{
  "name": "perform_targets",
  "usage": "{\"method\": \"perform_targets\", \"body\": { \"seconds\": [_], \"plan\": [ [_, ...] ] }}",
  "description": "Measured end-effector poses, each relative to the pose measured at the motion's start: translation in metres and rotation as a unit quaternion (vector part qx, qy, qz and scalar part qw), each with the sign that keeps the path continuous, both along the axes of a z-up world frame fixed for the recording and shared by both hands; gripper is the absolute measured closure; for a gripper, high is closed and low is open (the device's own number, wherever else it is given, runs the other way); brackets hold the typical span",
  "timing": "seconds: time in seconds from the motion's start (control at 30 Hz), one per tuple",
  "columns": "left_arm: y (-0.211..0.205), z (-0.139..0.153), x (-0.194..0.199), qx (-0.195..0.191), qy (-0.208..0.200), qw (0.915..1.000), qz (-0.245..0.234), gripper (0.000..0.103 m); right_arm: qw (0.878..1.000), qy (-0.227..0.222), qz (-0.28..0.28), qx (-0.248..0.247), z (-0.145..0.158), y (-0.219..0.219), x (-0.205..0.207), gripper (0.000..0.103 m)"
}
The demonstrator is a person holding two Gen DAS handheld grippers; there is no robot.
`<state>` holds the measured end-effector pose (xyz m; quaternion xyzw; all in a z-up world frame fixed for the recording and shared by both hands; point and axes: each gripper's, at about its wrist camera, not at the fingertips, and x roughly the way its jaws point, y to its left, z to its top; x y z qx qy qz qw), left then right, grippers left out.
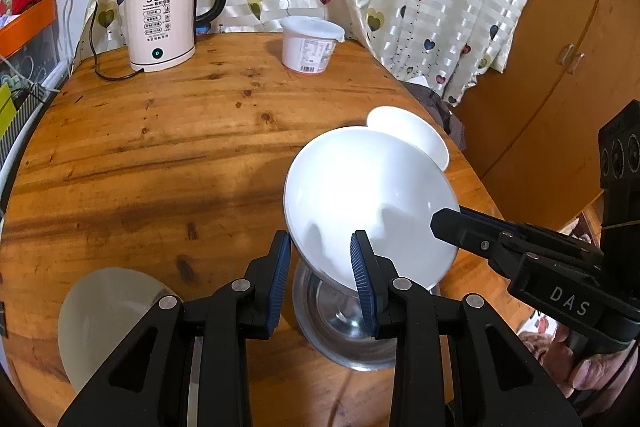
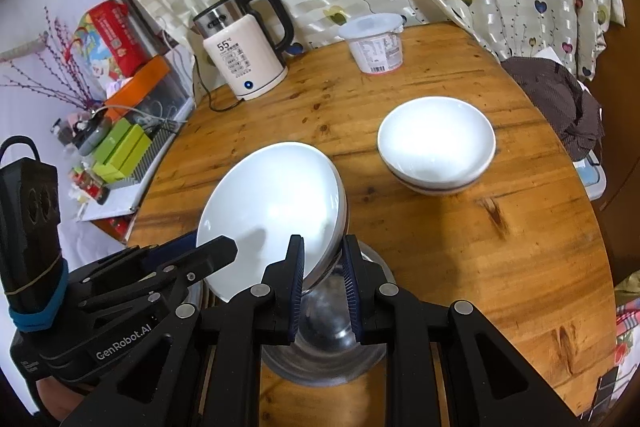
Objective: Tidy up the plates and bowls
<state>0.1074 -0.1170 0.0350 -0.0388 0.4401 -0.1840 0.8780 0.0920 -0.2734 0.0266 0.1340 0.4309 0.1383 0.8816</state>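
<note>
A white bowl (image 1: 368,203) is held tilted above a steel bowl (image 1: 344,331) near the table's front. My left gripper (image 1: 322,281) is shut on the white bowl's near rim. My right gripper (image 2: 322,281) is shut on its rim from the other side; its arm shows in the left wrist view (image 1: 520,259). The tilted bowl (image 2: 272,211) and steel bowl (image 2: 324,343) also show in the right wrist view. A stack of white bowls (image 2: 436,143) stands further back on the table, partly hidden in the left wrist view (image 1: 408,135). A white plate (image 1: 108,319) lies at front left.
On the round wooden table (image 1: 160,155), an electric kettle (image 1: 164,15) with its cord stands at the back left and a white lidded tub (image 1: 310,45) at the back middle. A curtain hangs behind. A brown cloth (image 2: 560,99) lies beyond the right edge. Cluttered boxes (image 2: 120,131) stand left.
</note>
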Motion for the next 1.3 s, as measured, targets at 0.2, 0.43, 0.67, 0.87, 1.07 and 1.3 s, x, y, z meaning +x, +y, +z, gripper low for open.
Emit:
{"method": "perform_targets", "body": {
  "seconds": [0.2, 0.43, 0.67, 0.87, 1.07, 1.3],
  "plan": [
    [-0.005, -0.006, -0.011, 0.004, 0.008, 0.9999, -0.006, 0.071, 1.0, 0.008, -0.002, 0.003, -0.005, -0.004, -0.011, 0.084],
    [-0.008, -0.017, -0.018, 0.007, 0.024, 0.9996, -0.01, 0.071, 1.0, 0.023, -0.005, 0.004, -0.017, -0.007, -0.021, 0.084],
    [-0.014, -0.028, -0.021, 0.013, 0.034, 0.9992, -0.014, 0.071, 0.999, 0.036, -0.006, -0.002, -0.03, -0.009, -0.025, 0.084],
    [-0.015, -0.034, -0.021, 0.016, 0.041, 0.9989, -0.017, 0.071, 0.999, 0.043, -0.006, -0.013, -0.036, -0.008, -0.025, 0.084],
    [-0.018, -0.04, -0.021, 0.019, 0.049, 0.9984, -0.021, 0.071, 0.998, 0.05, -0.007, -0.023, -0.042, -0.007, -0.025, 0.084],
    [-0.02, -0.044, -0.022, 0.022, 0.052, 0.9982, -0.022, 0.071, 0.998, 0.051, -0.005, -0.033, -0.045, -0.006, -0.025, 0.083]
  ]
}}
